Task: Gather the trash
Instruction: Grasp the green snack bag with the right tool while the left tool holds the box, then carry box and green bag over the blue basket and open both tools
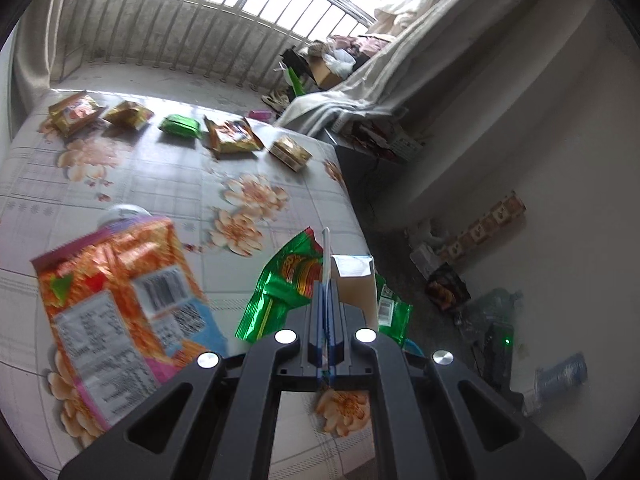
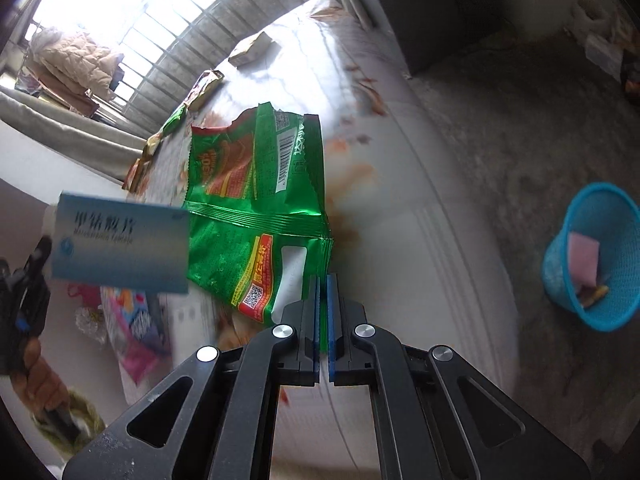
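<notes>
My left gripper (image 1: 327, 292) is shut on a small blue and white box (image 1: 354, 284), held edge-on above the table; the same box (image 2: 120, 244) shows at the left of the right wrist view. My right gripper (image 2: 323, 280) is shut on the edge of a green snack wrapper (image 2: 256, 208) and holds it over the table's right side. The wrapper also shows in the left wrist view (image 1: 284, 284). An orange snack bag (image 1: 116, 300) lies near the left gripper. A blue mesh bin (image 2: 596, 256) with some trash stands on the floor to the right.
Several more snack packets (image 1: 228, 136) lie in a row at the far side of the flowered tablecloth (image 1: 160, 184). A pink wrapper (image 2: 140, 328) lies on the table. Plastic bottles (image 1: 560, 376) and boxes clutter the floor. A draped bed (image 1: 400, 72) stands beyond.
</notes>
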